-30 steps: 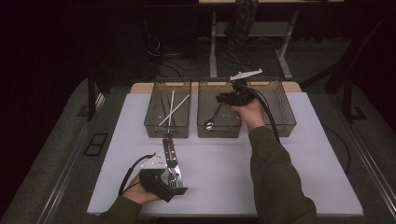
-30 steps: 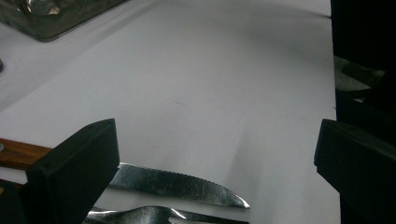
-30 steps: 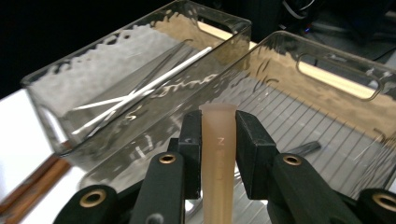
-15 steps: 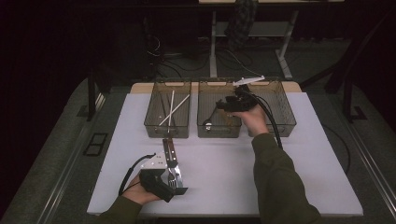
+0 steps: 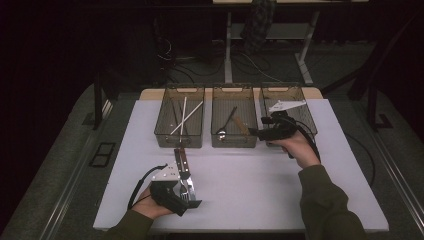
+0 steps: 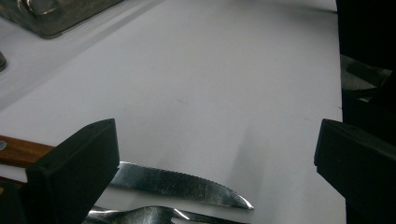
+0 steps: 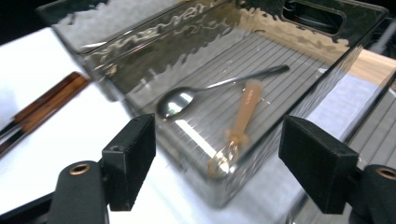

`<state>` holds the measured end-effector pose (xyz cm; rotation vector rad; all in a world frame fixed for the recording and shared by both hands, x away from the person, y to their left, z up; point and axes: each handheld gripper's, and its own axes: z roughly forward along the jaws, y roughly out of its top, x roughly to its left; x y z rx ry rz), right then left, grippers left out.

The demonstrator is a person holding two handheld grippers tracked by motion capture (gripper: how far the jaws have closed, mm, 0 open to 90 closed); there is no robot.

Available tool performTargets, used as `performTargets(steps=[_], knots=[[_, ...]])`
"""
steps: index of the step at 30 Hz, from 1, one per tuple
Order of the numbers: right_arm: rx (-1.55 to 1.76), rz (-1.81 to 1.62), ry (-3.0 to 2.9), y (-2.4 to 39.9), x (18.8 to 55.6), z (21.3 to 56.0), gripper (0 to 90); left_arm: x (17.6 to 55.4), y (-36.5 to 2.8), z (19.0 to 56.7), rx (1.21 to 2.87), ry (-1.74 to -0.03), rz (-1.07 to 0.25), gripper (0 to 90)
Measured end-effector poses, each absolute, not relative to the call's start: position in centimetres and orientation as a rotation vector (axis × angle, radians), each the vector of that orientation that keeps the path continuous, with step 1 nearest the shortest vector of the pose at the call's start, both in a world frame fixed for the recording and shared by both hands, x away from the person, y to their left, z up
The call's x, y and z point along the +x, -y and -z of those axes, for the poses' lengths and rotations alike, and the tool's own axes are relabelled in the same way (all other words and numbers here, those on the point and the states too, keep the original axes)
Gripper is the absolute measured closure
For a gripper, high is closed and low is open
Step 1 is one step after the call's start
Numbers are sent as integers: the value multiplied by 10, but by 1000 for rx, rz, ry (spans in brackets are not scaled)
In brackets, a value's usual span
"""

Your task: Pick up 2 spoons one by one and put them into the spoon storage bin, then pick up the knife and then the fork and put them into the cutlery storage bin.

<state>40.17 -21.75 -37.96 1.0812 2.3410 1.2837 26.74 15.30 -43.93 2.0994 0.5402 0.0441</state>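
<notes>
White table (image 5: 260,190) lies under both grippers. Right gripper (image 7: 217,154), jaws just opened wide and empty, faces the whisk (image 7: 236,128) and spoon (image 7: 187,98). Left gripper (image 6: 215,154) gapes above a knife (image 6: 182,184).

A small wooden-handled whisk (image 7: 236,135) lies beside a spoon (image 7: 187,98) in the middle bin (image 5: 234,141).

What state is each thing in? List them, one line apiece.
Left hand-held gripper: open, over the knife.
Right hand-held gripper: jaws just opened, nothing between them.
Knife: flat on the table.
Spoon: lying in the middle bin.
</notes>
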Motion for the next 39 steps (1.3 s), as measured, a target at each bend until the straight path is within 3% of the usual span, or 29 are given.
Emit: performTargets(steps=[8,24,39], knots=[[1053,-1351,-2283,238,368,383,191,268,-153,439,2094,-549,-54,0],[1077,-1378,-2250,275,296,416,175,268,-153,439,2101,-556,-63,0],[1096,-1311,-2321,292,253,441,176,269,-157,437,2116,-603,-111,23]])
